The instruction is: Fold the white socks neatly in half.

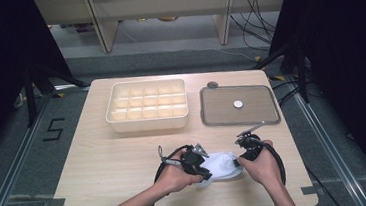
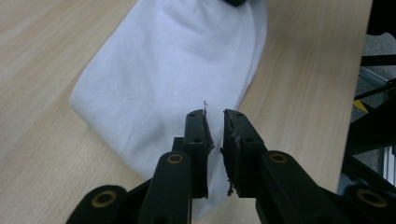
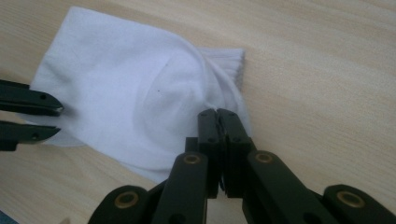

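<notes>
From up high, my hands and both grippers cover the two ends of the white sock (image 1: pixel 221 166), so I can't see where the fabric is pinched. In the left gripper view the sock's far end runs off the top edge. The small white disc (image 1: pixel 238 104) on the grey tray (image 1: pixel 206 106) is too tiny to identify.

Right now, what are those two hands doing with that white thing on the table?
A person holds a gripper in each hand over a white sock lying on the wooden table. The right gripper has its jaws shut and seems to pinch the sock's edge. The left gripper sits at the other end, jaws nearly together with a small gap. Farther back stand a cream compartment box and a grey tray.
</notes>
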Demonstrator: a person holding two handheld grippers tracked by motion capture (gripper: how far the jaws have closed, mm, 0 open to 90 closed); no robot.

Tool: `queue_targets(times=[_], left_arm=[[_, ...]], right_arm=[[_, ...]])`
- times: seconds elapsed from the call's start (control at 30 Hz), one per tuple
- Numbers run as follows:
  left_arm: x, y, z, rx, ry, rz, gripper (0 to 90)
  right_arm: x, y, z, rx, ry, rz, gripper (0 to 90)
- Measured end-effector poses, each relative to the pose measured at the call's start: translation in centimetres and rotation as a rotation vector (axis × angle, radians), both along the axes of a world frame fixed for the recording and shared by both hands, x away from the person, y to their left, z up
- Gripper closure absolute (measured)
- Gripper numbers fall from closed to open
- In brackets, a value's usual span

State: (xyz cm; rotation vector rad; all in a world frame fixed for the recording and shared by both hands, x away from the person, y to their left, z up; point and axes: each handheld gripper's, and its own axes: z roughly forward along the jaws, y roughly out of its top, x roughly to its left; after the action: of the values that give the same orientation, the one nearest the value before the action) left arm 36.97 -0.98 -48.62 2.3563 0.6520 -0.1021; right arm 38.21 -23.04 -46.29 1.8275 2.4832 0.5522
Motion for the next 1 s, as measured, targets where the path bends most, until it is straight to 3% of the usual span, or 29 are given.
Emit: queue_targets(times=[0.1, 0.33, 0.37, 0.43, 0.47, 0.53, 0.6, 0.67, 0.77, 0.8, 0.83, 0.87, 0.9, 0.93, 0.97, 1.0], left_arm=[[0.2, 0.1, -0.5, -0.004, 0.024, 0.015, 80.5], [0.3, 0.0, -0.5, 0.012, 0.019, 0.004, 80.6], [0.3, 0.1, -0.5, 0.009, 0.025, 0.008, 80.6], [0.3, 0.1, -0.3, 0.000, 0.035, 0.019, 80.1], [0.3, 0.1, -0.3, 0.000, 0.035, 0.019, 79.6], [0.4, 0.4, 0.3, -0.007, 0.025, 0.020, 77.2], [0.5, 0.7, 0.8, -0.027, 0.021, 0.041, 73.5], [0.8, 1.6, 1.6, -0.061, 0.036, 0.116, 66.0], [1.6, 2.7, 1.7, -0.042, 0.060, 0.188, 52.7], [1.6, 2.7, 1.7, -0.042, 0.060, 0.188, 50.8], [1.9, 3.1, 1.6, -0.031, 0.067, 0.221, 49.1], [2.2, 3.4, 1.4, -0.009, 0.065, 0.211, 47.4], [2.1, 3.2, 1.1, -0.037, 0.080, 0.247, 45.9], [2.1, 3.2, 1.1, -0.037, 0.080, 0.247, 45.5], [2.2, 3.2, 0.9, -0.011, 0.088, 0.216, 45.2], [2.2, 3.2, 0.9, -0.011, 0.088, 0.216, 45.3]], right_arm=[[0.0, -0.1, 0.0, 0.001, 0.003, -0.005, 88.5], [0.1, -0.2, 0.2, 0.007, -0.008, 0.009, 82.4], [-0.1, 0.0, 1.0, 0.034, -0.012, -0.013, 79.8], [-0.1, -0.2, 1.6, 0.034, -0.059, -0.022, 73.1], [-0.1, -0.2, 1.6, 0.034, -0.059, -0.022, 73.1], [0.1, -0.5, 1.9, 0.018, -0.126, -0.008, 67.7], [0.4, -0.6, 1.6, 0.031, -0.125, -0.009, 64.7], [0.5, -0.7, 1.3, 0.041, -0.093, -0.032, 63.0], [0.6, -1.0, 0.4, 0.049, -0.055, -0.055, 60.1], [0.6, -1.0, 0.4, 0.049, -0.055, -0.055, 60.1], [0.5, -1.2, 0.0, 0.059, -0.045, -0.052, 59.6], [0.5, -1.2, -0.1, 0.056, -0.033, -0.060, 59.5], [0.5, -1.2, -0.3, 0.055, -0.032, -0.059, 59.6], [0.5, -1.3, -0.4, 0.057, -0.025, -0.061, 60.1], [0.4, -1.3, -0.5, 0.058, -0.017, -0.065, 60.7], [0.4, -1.3, -0.5, 0.058, -0.017, -0.065, 60.7]])
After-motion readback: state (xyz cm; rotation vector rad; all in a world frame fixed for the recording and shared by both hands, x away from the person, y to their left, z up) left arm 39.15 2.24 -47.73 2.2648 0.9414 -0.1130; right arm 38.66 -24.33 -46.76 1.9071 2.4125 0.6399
